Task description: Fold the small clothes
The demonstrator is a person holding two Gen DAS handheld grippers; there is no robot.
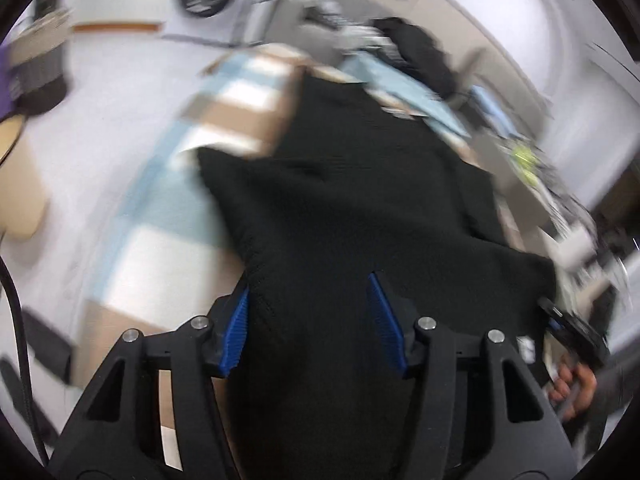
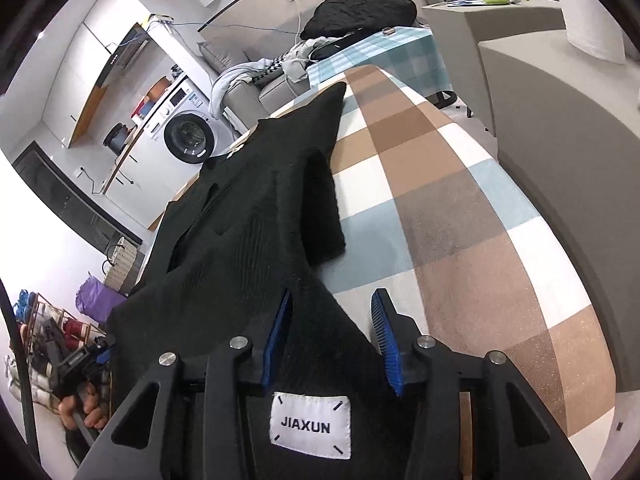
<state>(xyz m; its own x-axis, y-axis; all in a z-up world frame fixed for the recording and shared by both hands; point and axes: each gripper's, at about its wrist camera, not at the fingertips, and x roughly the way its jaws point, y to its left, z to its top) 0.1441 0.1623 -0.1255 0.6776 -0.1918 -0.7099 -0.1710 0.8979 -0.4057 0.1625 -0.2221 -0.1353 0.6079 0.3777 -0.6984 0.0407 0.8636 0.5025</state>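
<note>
step: letting go after a fold | black knit top [image 2: 256, 216] lies on checked blanket [image 2: 460, 200] | both fingers [image 1: 308, 320] [image 2: 332, 336] half open — cloth loose between | tip: pull back slowly — don't drag it

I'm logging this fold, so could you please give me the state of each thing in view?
Garment: spread on the checked cloth, one part folded over.
Left hand-held gripper: open, garment between the jaws.
Right hand-held gripper: open, garment edge between the jaws.
Washer: door shut.
</note>
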